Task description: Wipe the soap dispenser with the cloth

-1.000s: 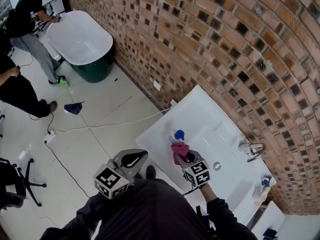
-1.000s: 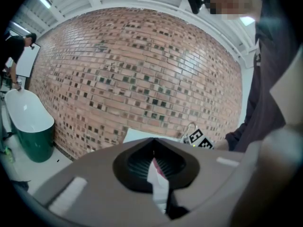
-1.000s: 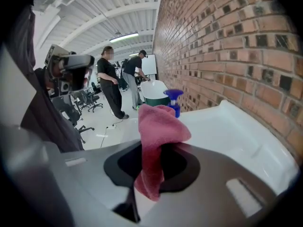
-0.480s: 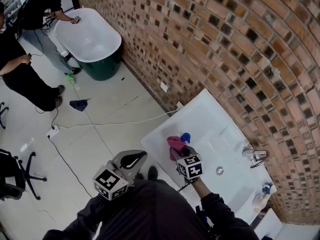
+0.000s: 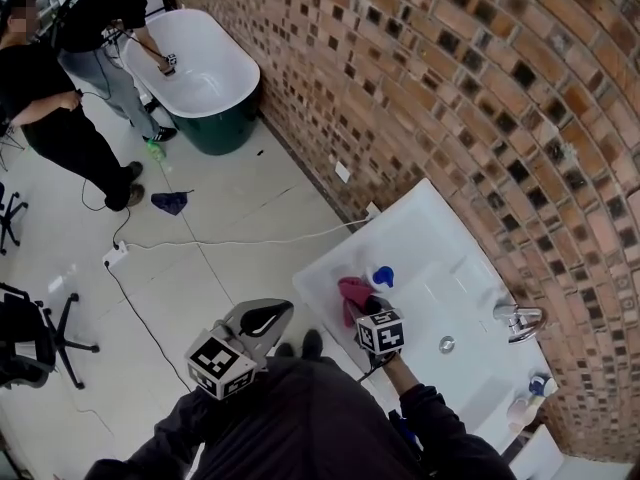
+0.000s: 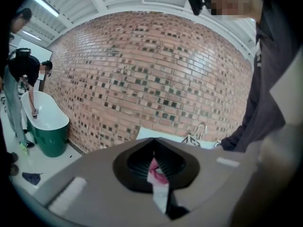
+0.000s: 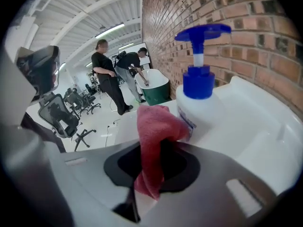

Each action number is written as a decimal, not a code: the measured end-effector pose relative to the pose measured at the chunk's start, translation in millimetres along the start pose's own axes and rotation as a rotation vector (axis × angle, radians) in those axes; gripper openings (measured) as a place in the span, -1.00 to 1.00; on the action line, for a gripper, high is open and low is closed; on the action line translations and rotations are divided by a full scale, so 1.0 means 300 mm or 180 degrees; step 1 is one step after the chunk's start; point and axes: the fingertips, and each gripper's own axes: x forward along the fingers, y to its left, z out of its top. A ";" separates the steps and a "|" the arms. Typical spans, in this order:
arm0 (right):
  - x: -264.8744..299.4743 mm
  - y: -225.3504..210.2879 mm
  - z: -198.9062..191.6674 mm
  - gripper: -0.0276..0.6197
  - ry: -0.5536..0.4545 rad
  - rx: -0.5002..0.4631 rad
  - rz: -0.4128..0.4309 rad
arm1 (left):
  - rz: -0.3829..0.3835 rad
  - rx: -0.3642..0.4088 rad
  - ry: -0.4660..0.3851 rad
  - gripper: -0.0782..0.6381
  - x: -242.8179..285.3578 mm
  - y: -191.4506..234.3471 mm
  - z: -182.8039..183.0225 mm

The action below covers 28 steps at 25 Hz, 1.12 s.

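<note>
The soap dispenser (image 5: pixel 383 276) is a white bottle with a blue pump (image 7: pixel 201 108); it stands upright on the near left part of the white sink (image 5: pixel 440 248). My right gripper (image 5: pixel 370 313) is shut on a pink cloth (image 7: pixel 154 126), which bulges out of its jaws and presses against the bottle's left side. In the head view the cloth (image 5: pixel 352 293) lies just left of the pump. My left gripper (image 5: pixel 255 323) hangs low in front of my body, away from the sink, its jaws together and nothing in them (image 6: pixel 158 181).
A chrome faucet (image 5: pixel 518 320) and a drain sit further right on the sink, with small bottles (image 5: pixel 530 393) at its far end. A brick wall runs behind. A cable (image 5: pixel 230 240) crosses the floor; a bathtub (image 5: pixel 200 73), two people (image 5: pixel 70 118) and an office chair (image 5: pixel 30 338) stand at the left.
The right gripper has carried the cloth from the front of the dispenser round to its left side. The left gripper has stayed where it was.
</note>
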 end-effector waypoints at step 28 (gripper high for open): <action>-0.069 -0.293 0.149 -0.69 0.0447 -0.0179 0.1258 | 0.0194 -0.0054 0.0088 -0.78 0.058 -0.002 -0.026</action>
